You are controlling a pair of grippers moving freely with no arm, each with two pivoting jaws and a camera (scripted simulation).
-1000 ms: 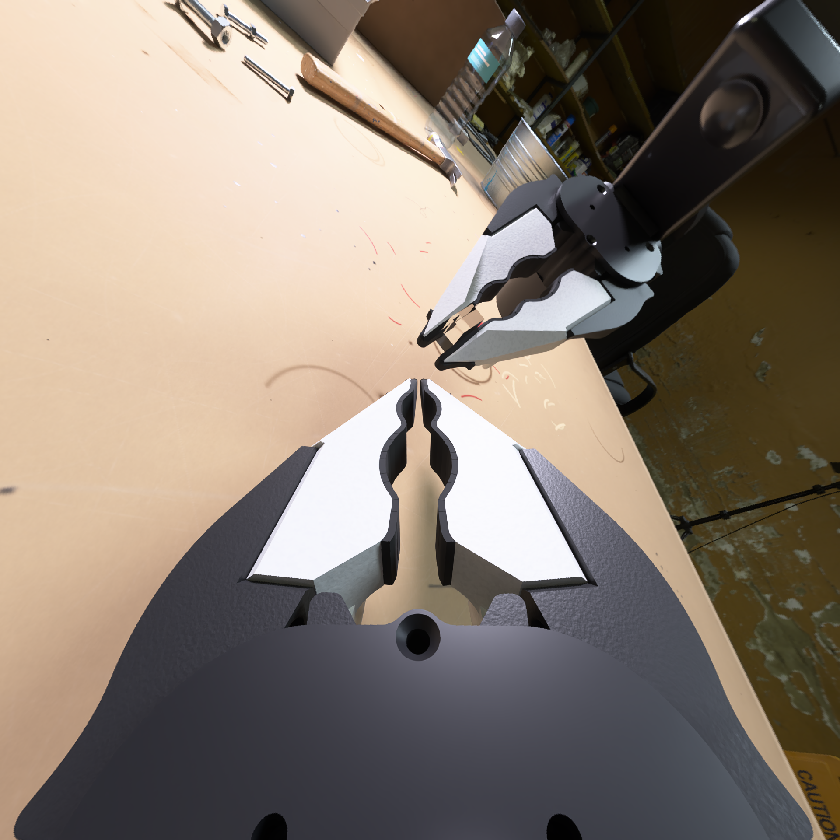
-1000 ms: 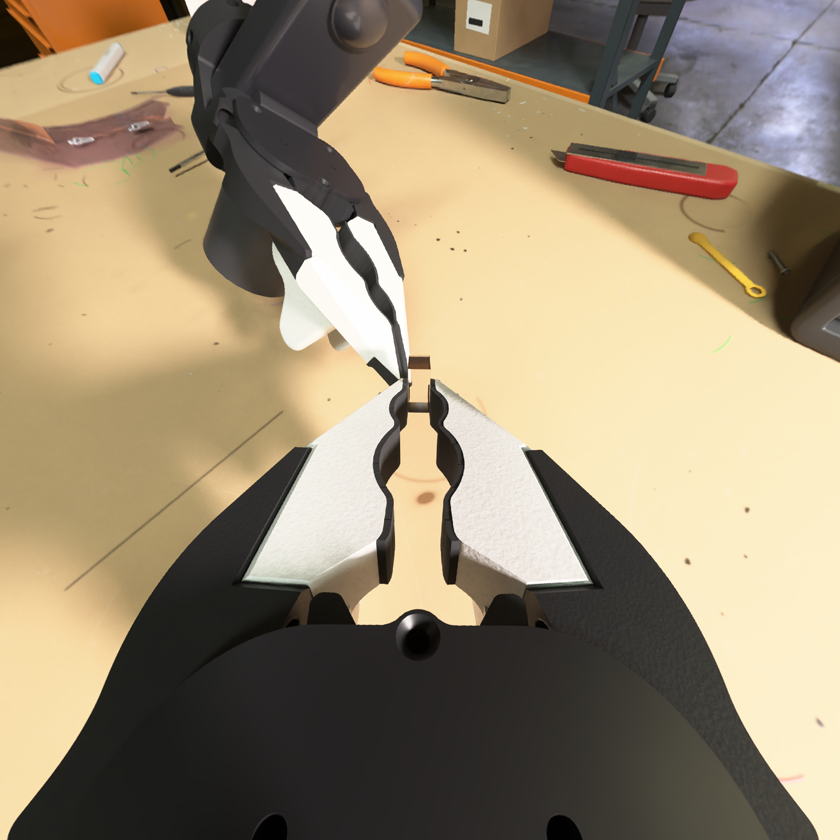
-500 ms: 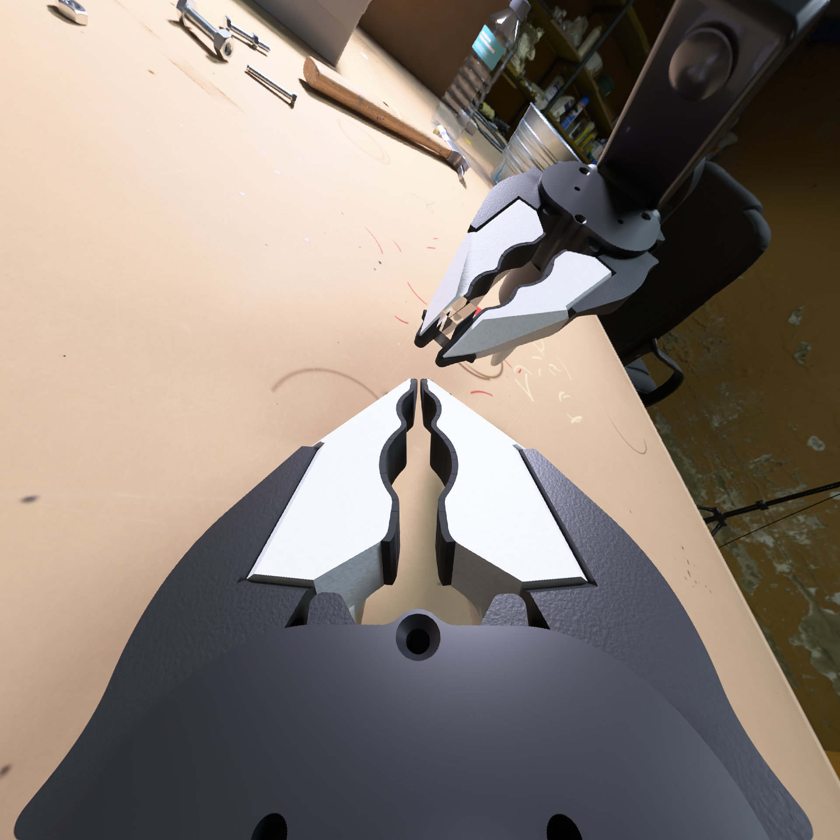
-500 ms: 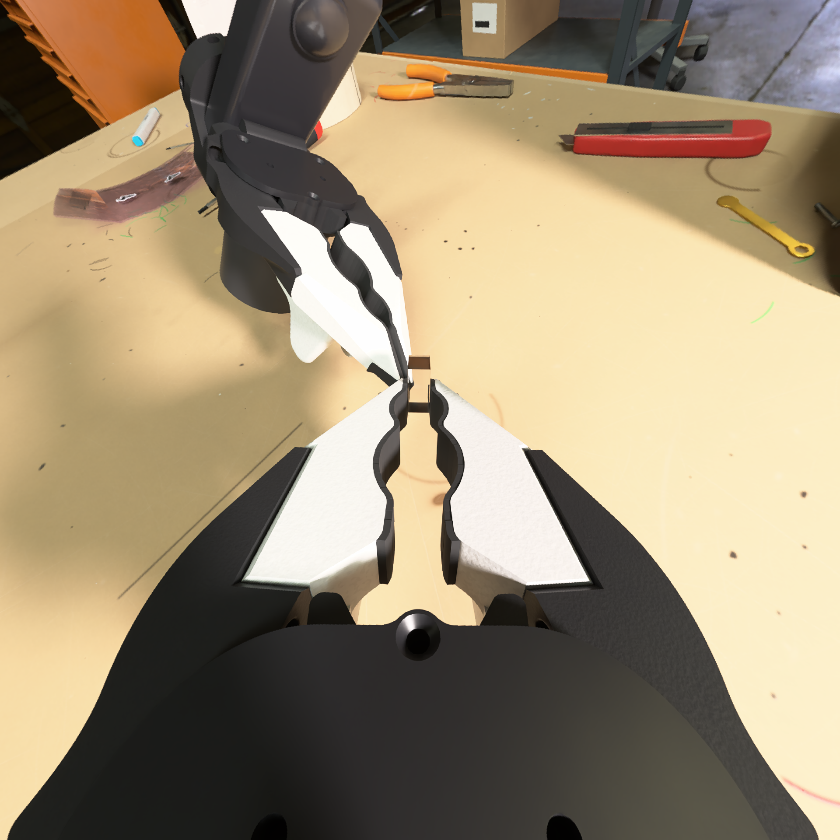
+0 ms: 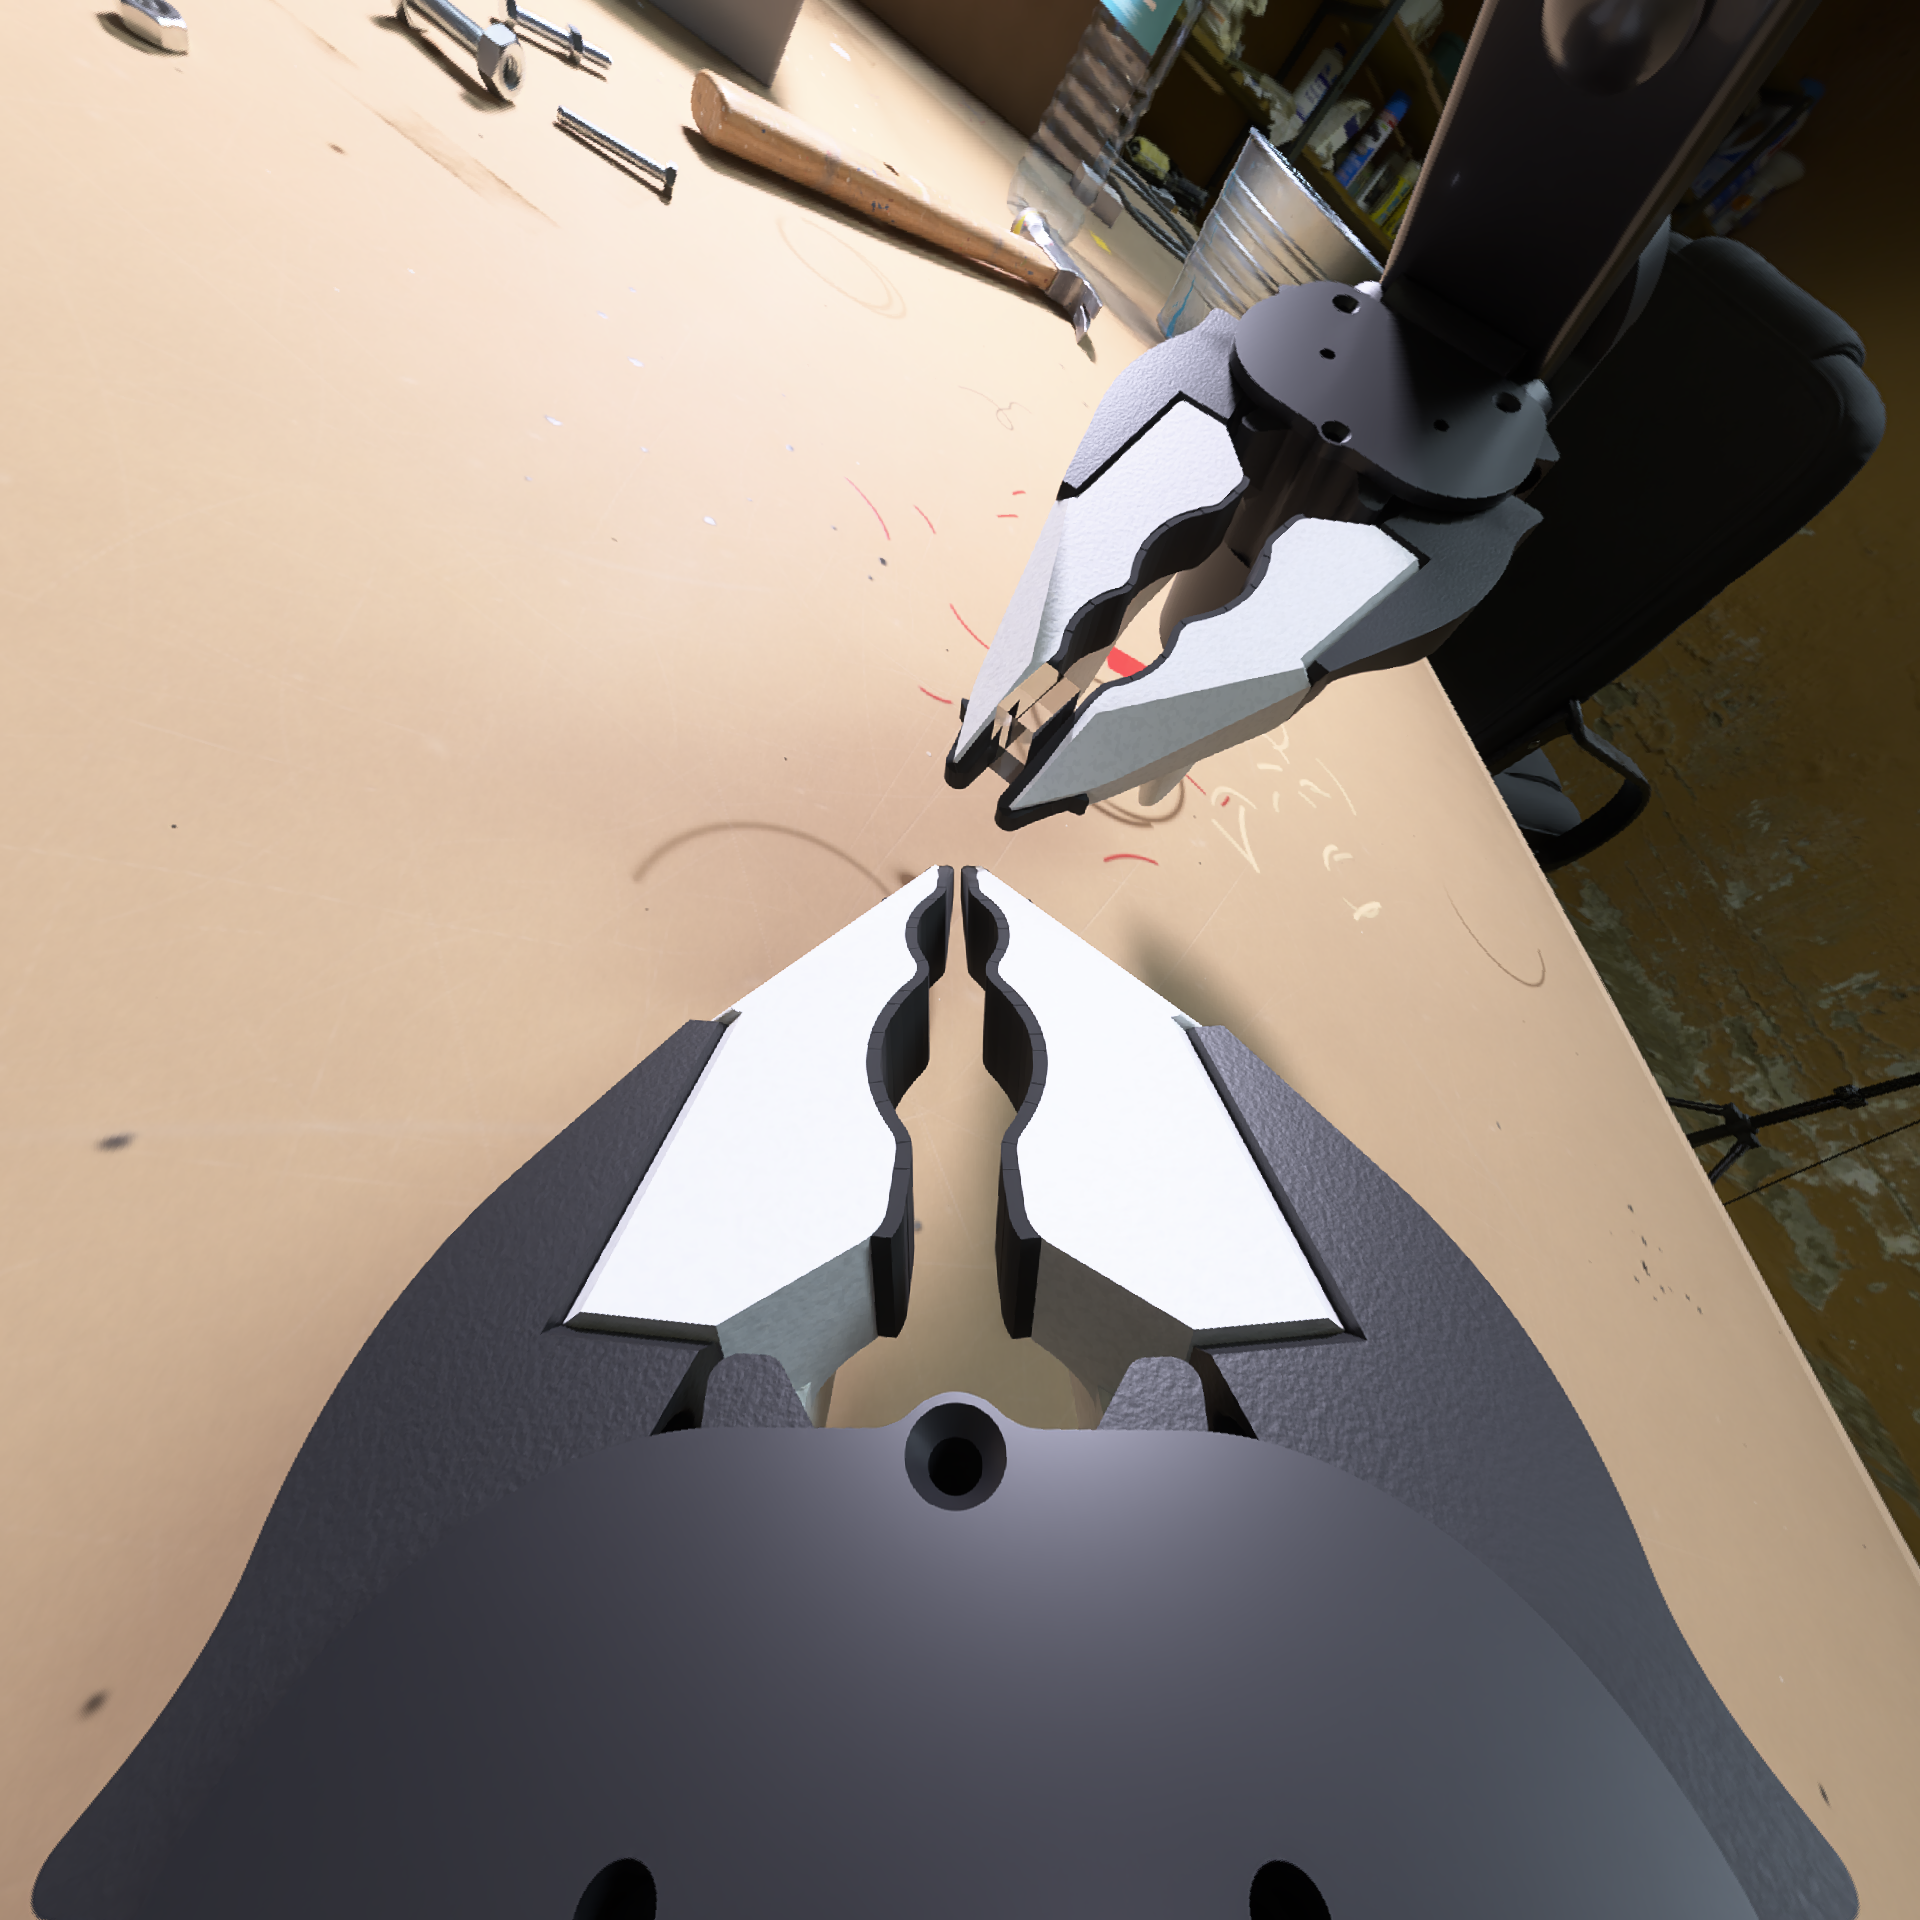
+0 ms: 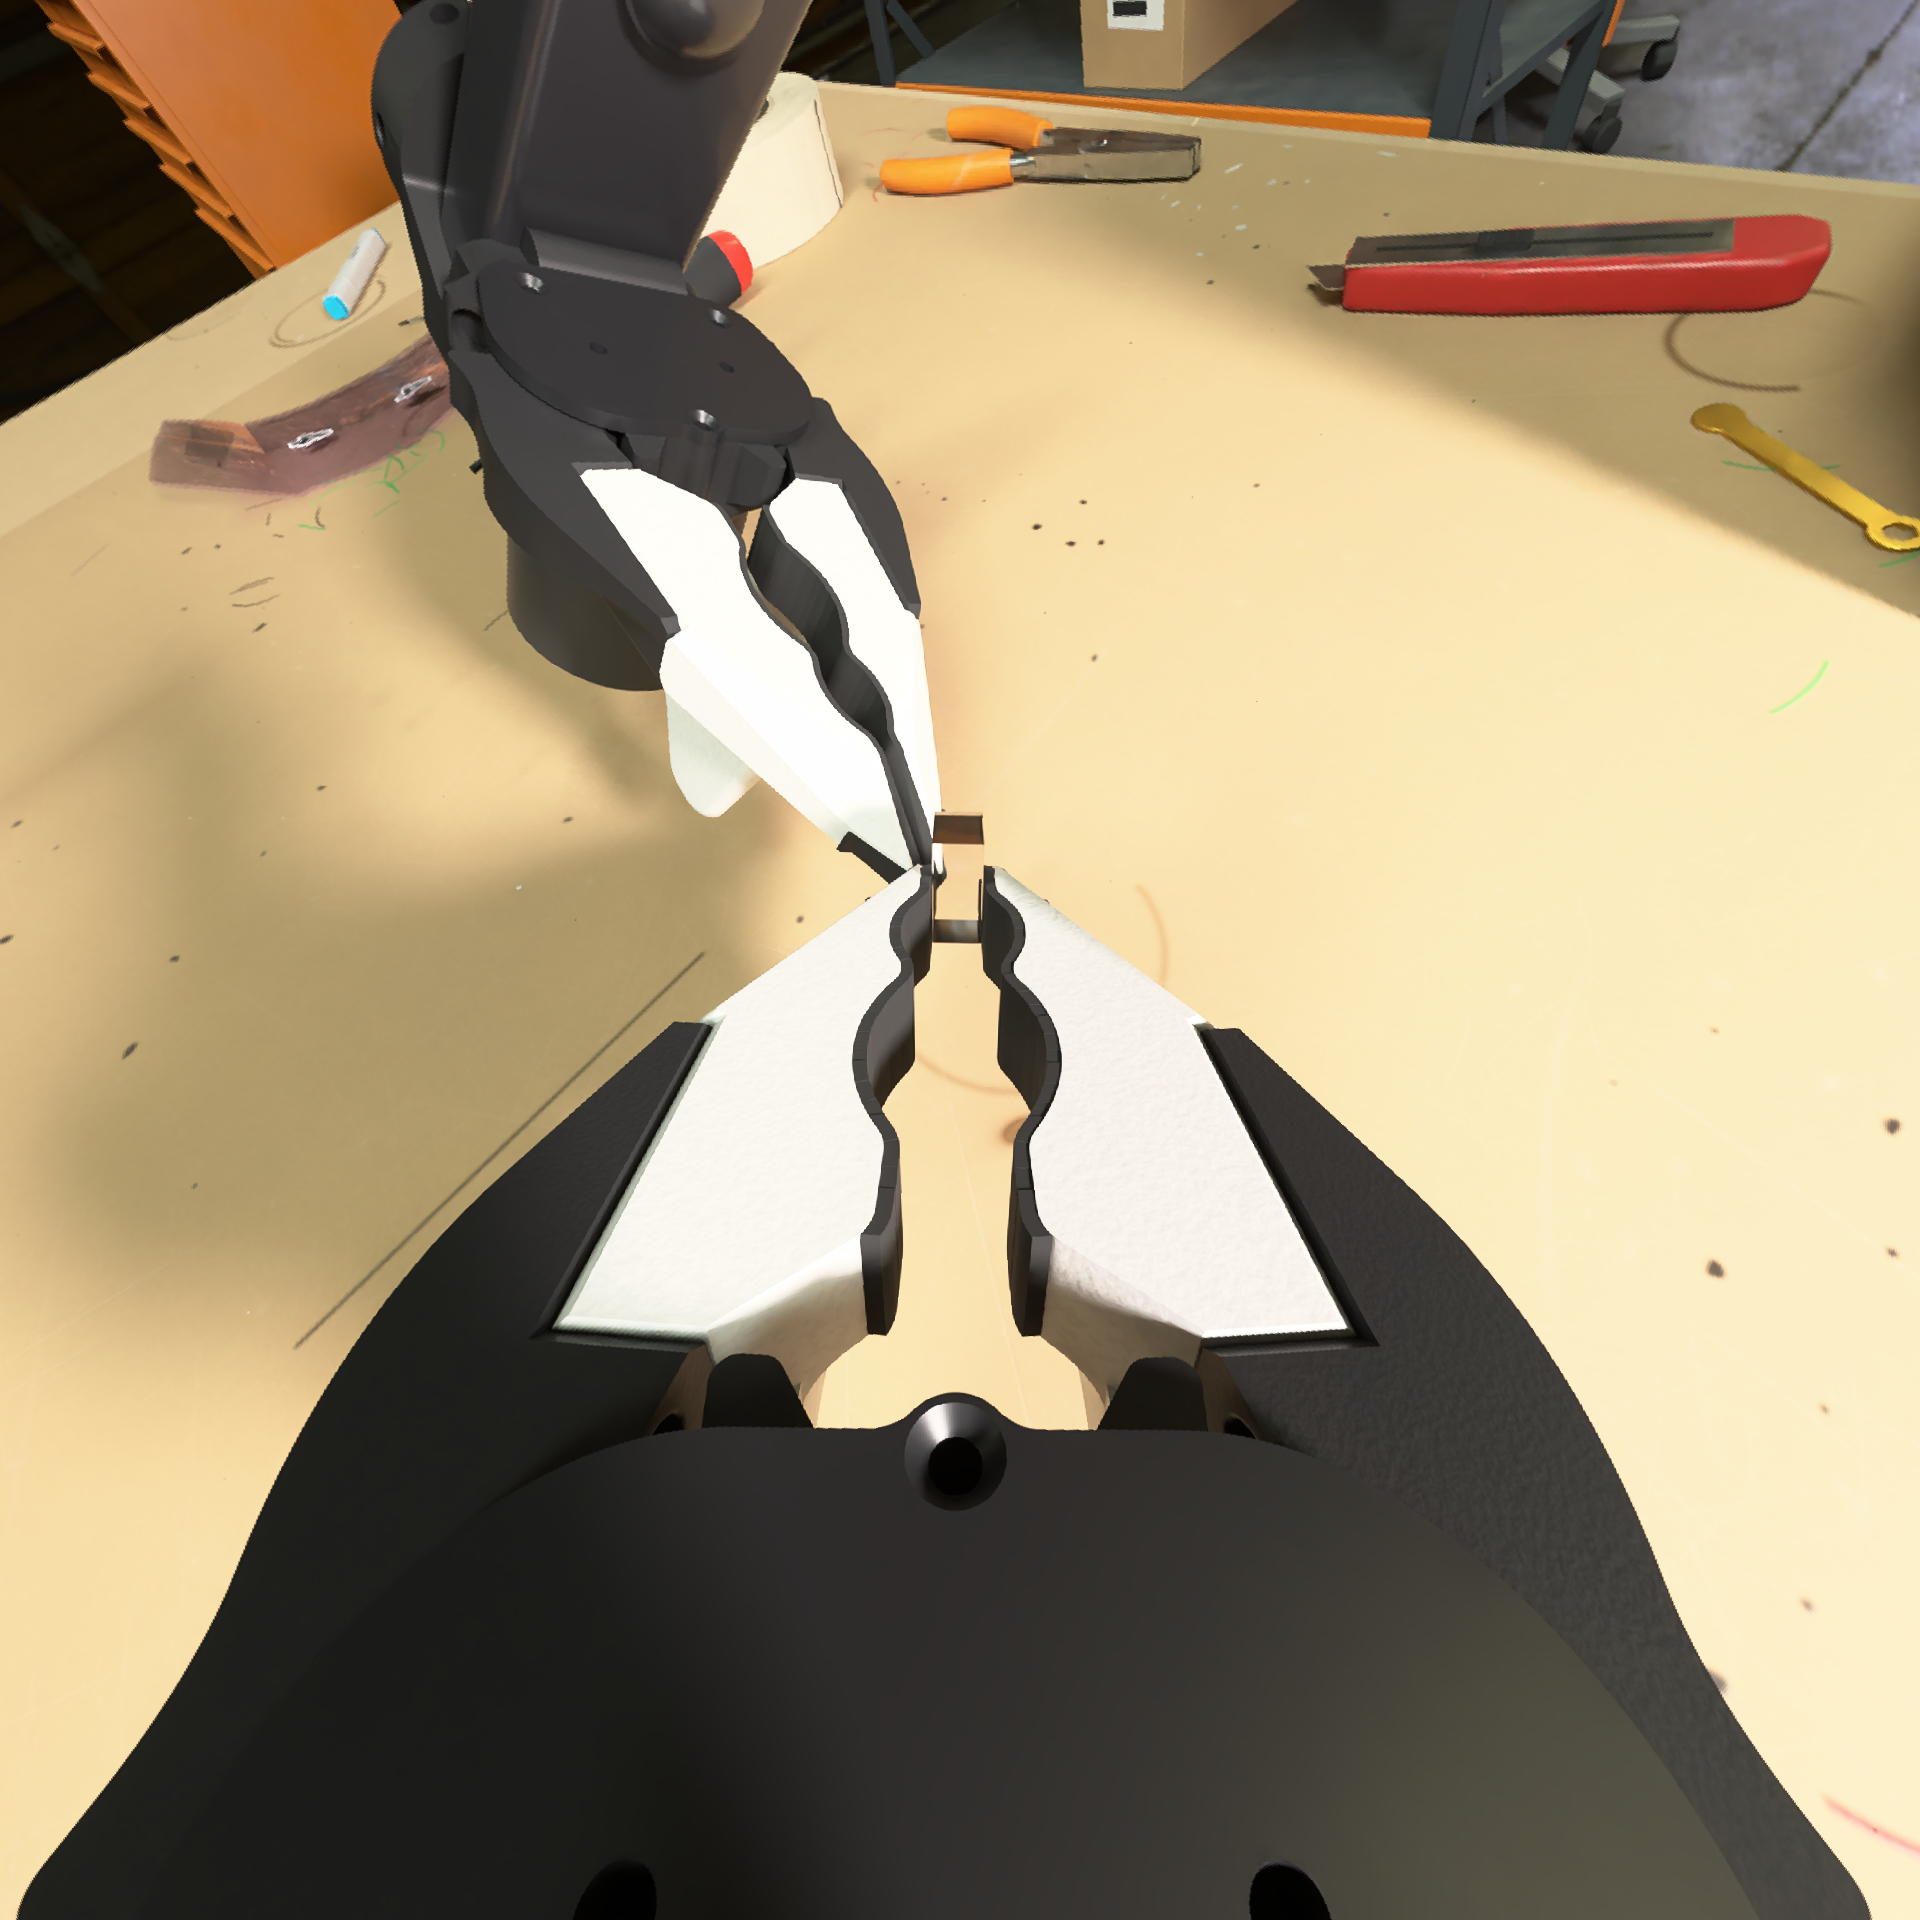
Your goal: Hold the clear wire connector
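Jaws of the right gripper (image 6: 954,896) are pinching the clear wire connector (image 6: 956,878) at their very tips, and it is being kept up off the tan surface (image 6: 1351,831). In the left wrist view the same connector (image 5: 1034,698) is showing as a small glassy block wedged between those tips. Jaws of the left gripper (image 5: 954,873) are sitting nearly together, with only a thin slit between them and nothing inside. From the right wrist view its tips (image 6: 920,847) are lying just beside the connector, perhaps touching it, though the angle is making that hard to judge. Farther back, a red utility knife (image 6: 1579,265), orange-handled pliers (image 6: 1039,156) and a wooden-handled hammer (image 5: 883,197) are lying on the surface
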